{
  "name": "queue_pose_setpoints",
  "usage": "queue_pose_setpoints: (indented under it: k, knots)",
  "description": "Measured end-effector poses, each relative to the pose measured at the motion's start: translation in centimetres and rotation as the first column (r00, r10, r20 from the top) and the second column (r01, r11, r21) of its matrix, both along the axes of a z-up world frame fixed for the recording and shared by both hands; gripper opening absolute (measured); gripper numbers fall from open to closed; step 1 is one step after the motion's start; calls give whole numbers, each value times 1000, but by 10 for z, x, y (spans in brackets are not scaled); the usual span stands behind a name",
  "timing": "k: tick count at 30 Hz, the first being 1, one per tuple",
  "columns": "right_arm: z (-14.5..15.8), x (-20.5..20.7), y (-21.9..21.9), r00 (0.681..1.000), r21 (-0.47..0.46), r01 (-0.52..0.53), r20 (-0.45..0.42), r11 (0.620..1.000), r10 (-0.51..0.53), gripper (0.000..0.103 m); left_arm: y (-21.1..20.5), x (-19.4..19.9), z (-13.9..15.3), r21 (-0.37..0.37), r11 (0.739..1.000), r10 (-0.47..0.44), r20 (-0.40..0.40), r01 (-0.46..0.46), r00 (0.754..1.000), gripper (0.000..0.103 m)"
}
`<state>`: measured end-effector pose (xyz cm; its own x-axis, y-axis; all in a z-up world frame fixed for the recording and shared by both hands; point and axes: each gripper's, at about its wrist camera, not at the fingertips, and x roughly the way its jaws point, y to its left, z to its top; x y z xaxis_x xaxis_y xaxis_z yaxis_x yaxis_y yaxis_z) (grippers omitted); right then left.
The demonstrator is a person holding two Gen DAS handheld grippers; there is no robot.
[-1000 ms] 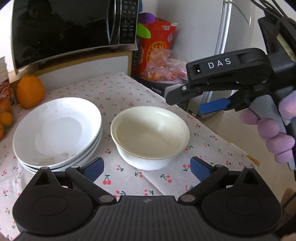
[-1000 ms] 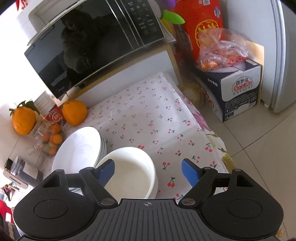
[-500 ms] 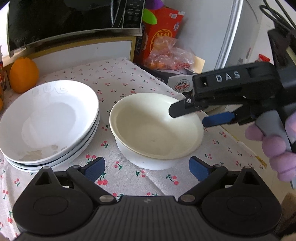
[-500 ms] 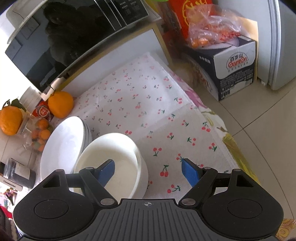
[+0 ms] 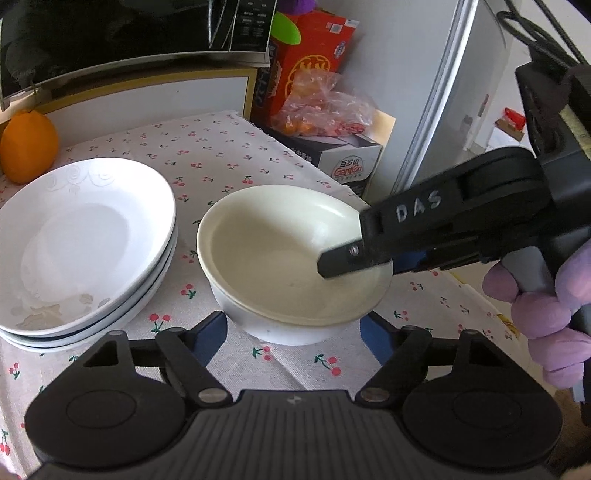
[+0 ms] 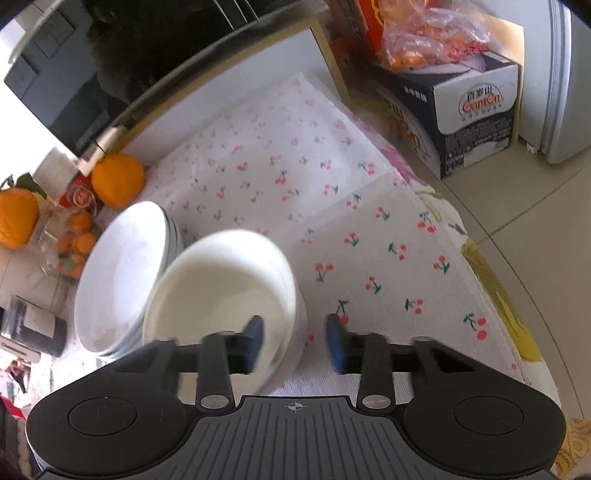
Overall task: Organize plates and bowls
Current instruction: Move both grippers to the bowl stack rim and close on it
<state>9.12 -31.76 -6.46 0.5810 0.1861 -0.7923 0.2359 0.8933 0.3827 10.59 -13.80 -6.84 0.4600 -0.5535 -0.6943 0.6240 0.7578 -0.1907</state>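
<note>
A cream bowl [image 5: 291, 254] sits nested in a white bowl on the cherry-print cloth, right beside a stack of white plates [image 5: 85, 240]. My left gripper [image 5: 291, 334] points at the bowls' near side. Its jaws are closing, with the base of the bowls between the tips and no contact visible. My right gripper [image 6: 295, 341] straddles the right rim of the bowls [image 6: 221, 291], one finger inside and one outside. Its jaws are closing too, and a gap still shows beside the wall. In the left wrist view the right gripper [image 5: 369, 254] reaches in from the right.
A microwave [image 5: 129, 33] stands behind the table, with an orange [image 5: 29, 147] at its left. Boxes and a bag of fruit [image 5: 321, 110] sit on the floor by the fridge [image 5: 461, 92]. The table edge [image 6: 491, 295] runs close to the right. A purple-gloved hand [image 5: 546, 314] holds the right gripper.
The right gripper dropped onto the bowls' right rim and its fingers drew much closer together. The left gripper edged nearer the bowls and its fingers narrowed.
</note>
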Motion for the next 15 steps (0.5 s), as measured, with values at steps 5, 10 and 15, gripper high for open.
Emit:
queue_pose_setpoints:
  k: [5, 10, 15]
  knots:
    - [2, -1, 4, 1000, -16, -9, 2, 1000, 9, 18, -2, 1, 0, 9, 1000, -7, 3, 7, 1000, 75]
    - [2, -2, 5, 1000, -28, -13, 8, 1000, 13, 18, -3, 3, 1, 9, 1000, -7, 0, 7, 1000, 75]
    - [7, -3, 5, 1000, -36, -12, 21, 999, 13, 18, -4, 3, 4, 4, 1000, -6, 6, 6, 1000, 75]
